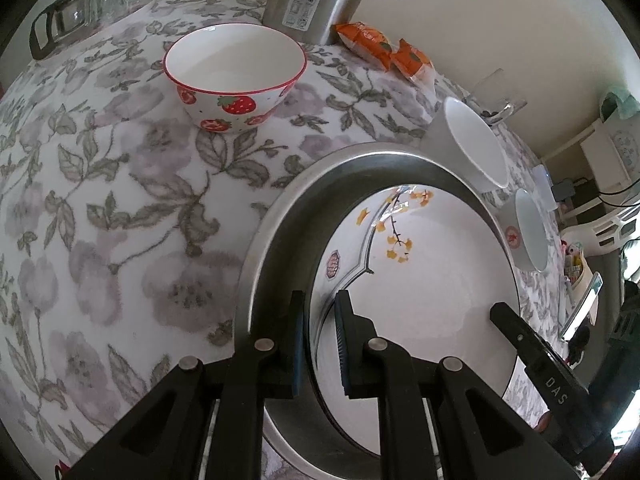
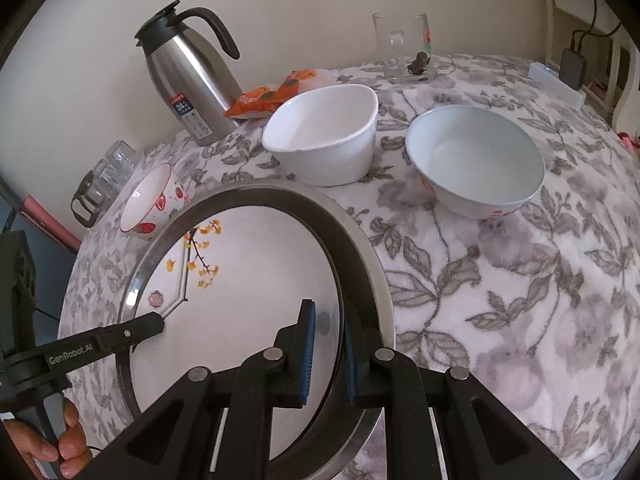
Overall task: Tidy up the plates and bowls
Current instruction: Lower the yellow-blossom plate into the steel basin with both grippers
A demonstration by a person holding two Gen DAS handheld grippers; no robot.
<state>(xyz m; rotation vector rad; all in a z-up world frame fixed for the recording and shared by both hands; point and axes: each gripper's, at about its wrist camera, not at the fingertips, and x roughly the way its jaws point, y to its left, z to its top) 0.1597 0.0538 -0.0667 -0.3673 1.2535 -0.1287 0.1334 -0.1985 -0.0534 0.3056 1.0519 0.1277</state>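
So the white plate with the yellow flower print [image 1: 420,280] sits inside a bigger steel plate [image 1: 280,240], both near the front of the desk [image 1: 100,200] with its floral cloth. The left gripper [image 1: 320,344] straddles the left rim of that stack: one of its fingers [image 1: 297,344] is outside over the steel, the other inside on the white plate, with a narrow gap between them, so they're partly open around the rim and it's hard to tell if they actually pinch it. The right gripper [image 2: 329,354] does the same thing on the right rim, its fingers [image 2: 307,354] also only slightly apart around the edge.

The strawberry bowl [image 1: 236,80] stands off to the back left, well apart from the plates with bare cloth between. The white bowl [image 2: 324,132] is just behind the steel rim, pretty tight there. The pale blue bowl [image 2: 476,160] sits further right, with lots of open cloth in front of it. A steel thermos [image 2: 188,76] and orange snack packets [image 2: 272,94] line the back edge by the wall.
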